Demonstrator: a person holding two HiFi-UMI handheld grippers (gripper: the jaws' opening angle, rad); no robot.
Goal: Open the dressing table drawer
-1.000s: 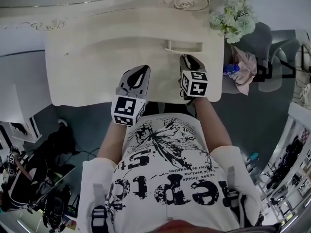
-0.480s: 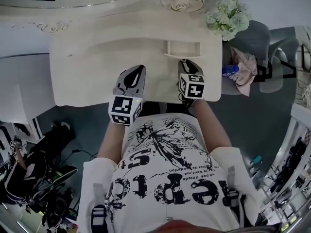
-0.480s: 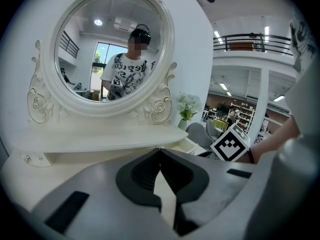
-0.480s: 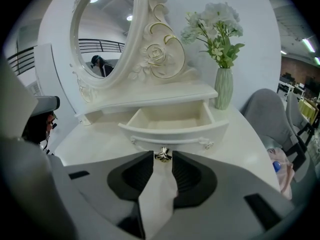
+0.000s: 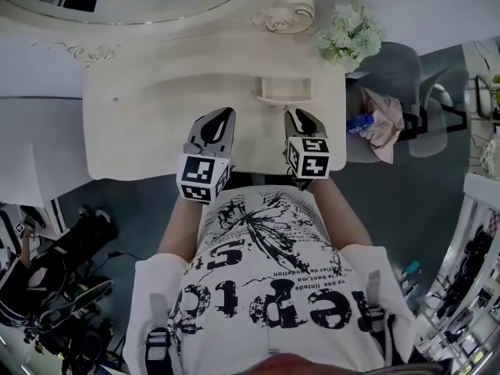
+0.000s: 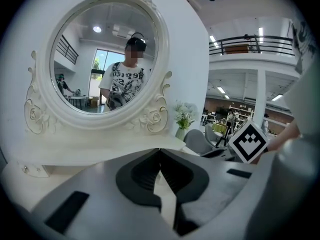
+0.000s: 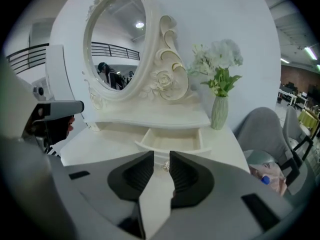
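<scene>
The light drawer (image 7: 172, 143), already out, should glide by its small front knob (image 7: 165, 167), just beyond the right gripper's (image 7: 161, 157) parted, empty jaws; the left gripper (image 6: 160, 154) is closed.

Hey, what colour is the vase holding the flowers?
The vase is pale green, and it shows best in the right gripper view.

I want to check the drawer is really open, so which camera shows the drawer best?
The right gripper view: the drawer faces the camera, pulled out, with its inside and knob plain. The head view shows it small, from above. The left gripper view does not show it.
</scene>
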